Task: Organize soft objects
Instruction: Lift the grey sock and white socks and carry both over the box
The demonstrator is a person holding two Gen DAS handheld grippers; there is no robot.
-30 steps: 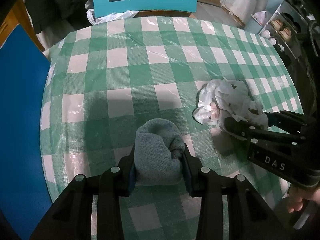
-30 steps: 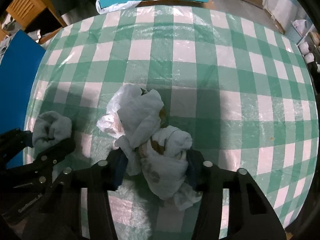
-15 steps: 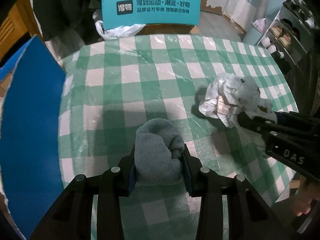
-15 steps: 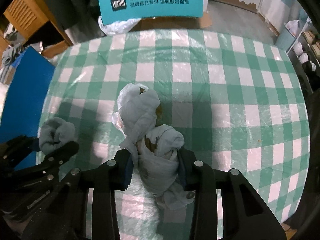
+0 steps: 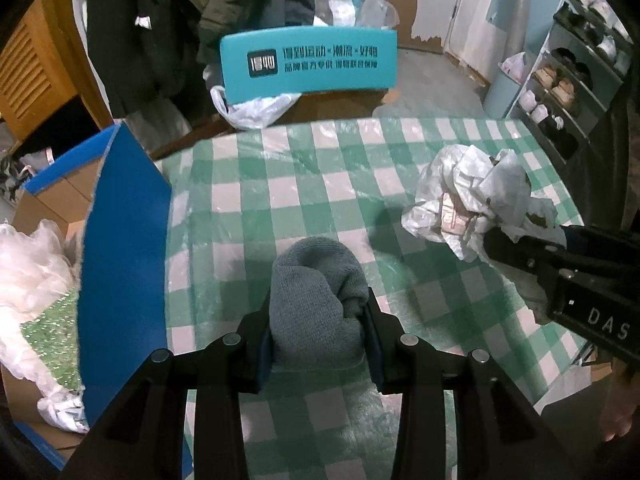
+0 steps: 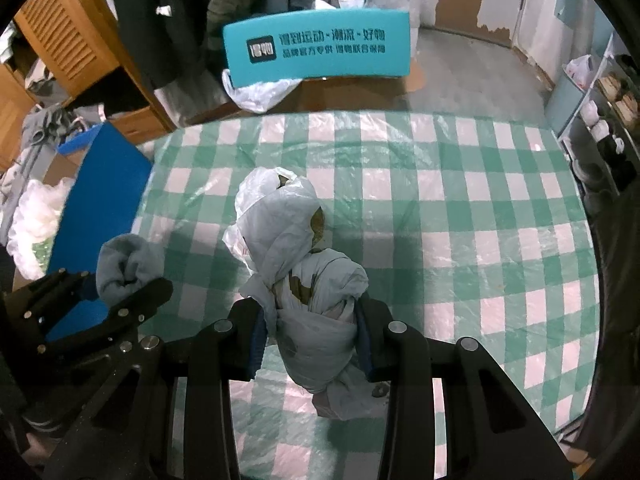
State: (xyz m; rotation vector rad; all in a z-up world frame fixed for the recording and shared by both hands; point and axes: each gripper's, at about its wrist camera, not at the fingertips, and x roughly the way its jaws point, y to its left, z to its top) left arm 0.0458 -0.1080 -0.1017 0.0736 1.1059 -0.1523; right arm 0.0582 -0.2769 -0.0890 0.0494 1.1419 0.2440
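A rolled grey sock bundle (image 5: 316,300) is pinched between the pads of my left gripper (image 5: 318,332) and hangs above the green checked table (image 5: 320,184). The same grey sock bundle (image 6: 130,264) shows at the left of the right wrist view, in the left gripper (image 6: 124,292). My right gripper (image 6: 310,328) is shut on a crumpled white plastic bag wrapped around something brownish (image 6: 296,256); the bag is lifted off the table. In the left wrist view that white bag (image 5: 476,196) hangs from the right gripper (image 5: 532,248) at the right.
An open blue cardboard box (image 5: 120,248) with white plastic and paper inside stands left of the table. A teal chair back (image 6: 316,50) with a plastic bag on the seat is behind the table. A shoe rack (image 5: 560,92) is at the far right. A hand (image 5: 618,416) shows lower right.
Both grippers have risen with their loads, so table and room look farther away. The right jaws closed tighter on the white bag, which left the tabletop. The blue box came into view.
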